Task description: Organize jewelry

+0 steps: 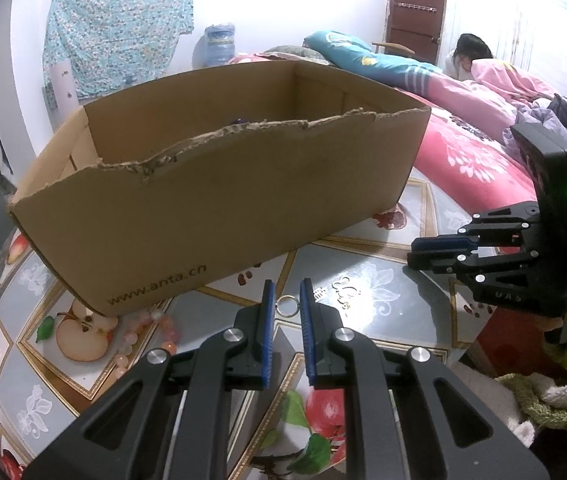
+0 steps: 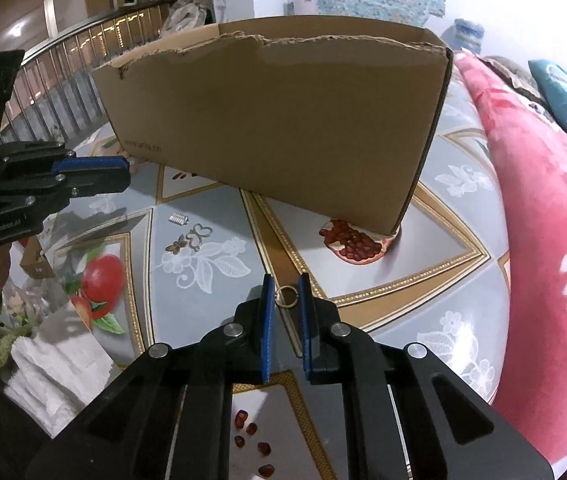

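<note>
**Two rings pinched, box still to clear**

Left gripper (image 1: 286, 300): narrow gap, the left ring (image 1: 287, 305) spans it edge to edge at the very tips. Reads as a pinch across the ring's width. Right gripper (image 2: 285, 294): same picture with the right ring (image 2: 287, 295), and the pads look to be touching both sides, though contact is hard to confirm. Both sit low centre in their own views, above the table (image 1: 363, 340), short of the box (image 1: 223, 208).

Risks:
- The grip is at the fingertips only, on thin round metal. Any tilt or jolt could flick a ring out, and it would likely roll toward the bedding at the right edge of frame.
- The near wall of the box is tall with a ragged torn rim. A low approach could snag a finger or knock a ring loose outside it.
- Both grippers heading for the same opening could collide.

The box is open-topped. Only a dark purplish bit shows over the torn rim; the rest of its contents are hidden.

Still loose on the table: a bead bracelet (image 1: 155, 332) at the box's lower-left corner, and butterfly charms (image 2: 193, 238) plus a small clip (image 2: 177, 219) in the left middle of the right view.
</note>
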The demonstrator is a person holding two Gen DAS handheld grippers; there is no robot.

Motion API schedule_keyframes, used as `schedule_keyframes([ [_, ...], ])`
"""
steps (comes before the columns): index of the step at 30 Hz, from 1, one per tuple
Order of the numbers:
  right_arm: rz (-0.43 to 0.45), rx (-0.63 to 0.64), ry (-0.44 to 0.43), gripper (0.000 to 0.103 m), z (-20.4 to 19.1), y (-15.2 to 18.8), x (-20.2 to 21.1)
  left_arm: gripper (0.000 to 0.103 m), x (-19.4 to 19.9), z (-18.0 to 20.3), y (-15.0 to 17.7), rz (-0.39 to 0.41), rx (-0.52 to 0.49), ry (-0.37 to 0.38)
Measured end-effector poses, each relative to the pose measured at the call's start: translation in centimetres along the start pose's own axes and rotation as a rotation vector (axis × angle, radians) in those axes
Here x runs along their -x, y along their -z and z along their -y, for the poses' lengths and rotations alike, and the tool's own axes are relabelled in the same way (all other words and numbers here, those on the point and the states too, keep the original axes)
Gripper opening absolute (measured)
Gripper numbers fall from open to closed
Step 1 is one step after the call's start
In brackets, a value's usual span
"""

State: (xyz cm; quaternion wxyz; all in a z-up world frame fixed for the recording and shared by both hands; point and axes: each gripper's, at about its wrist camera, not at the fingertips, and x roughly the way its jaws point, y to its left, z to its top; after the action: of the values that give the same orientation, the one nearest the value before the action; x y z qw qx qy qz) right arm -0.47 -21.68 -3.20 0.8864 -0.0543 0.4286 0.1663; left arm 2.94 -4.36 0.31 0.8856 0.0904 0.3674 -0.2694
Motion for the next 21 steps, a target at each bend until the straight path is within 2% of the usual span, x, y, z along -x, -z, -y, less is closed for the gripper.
schedule_keyframes([
  [8,0.057,-0.021,-0.007,0.01,0.2,-0.8,1.6,0.012,1.1,-0.1,-0.3,0.02,0.013,0.002],
  [13,0.197,-0.012,-0.044,0.01,-0.5,-3.8,5.6,0.012,4.6,-0.4,-2.6,0.106,0.037,0.068],
  [16,0.271,-0.014,-0.068,0.01,-0.6,-6.6,6.9,0.012,6.2,-1.6,-4.8,0.165,0.043,0.079],
  [18,0.301,-0.03,-0.104,0.01,-0.2,-8.6,7.0,0.012,6.3,-2.4,-6.3,0.186,0.042,0.049],
  [21,0.285,-0.053,-0.122,0.01,0.4,-11.8,5.6,0.012,4.9,-3.9,-8.8,0.166,0.051,-0.017],
])
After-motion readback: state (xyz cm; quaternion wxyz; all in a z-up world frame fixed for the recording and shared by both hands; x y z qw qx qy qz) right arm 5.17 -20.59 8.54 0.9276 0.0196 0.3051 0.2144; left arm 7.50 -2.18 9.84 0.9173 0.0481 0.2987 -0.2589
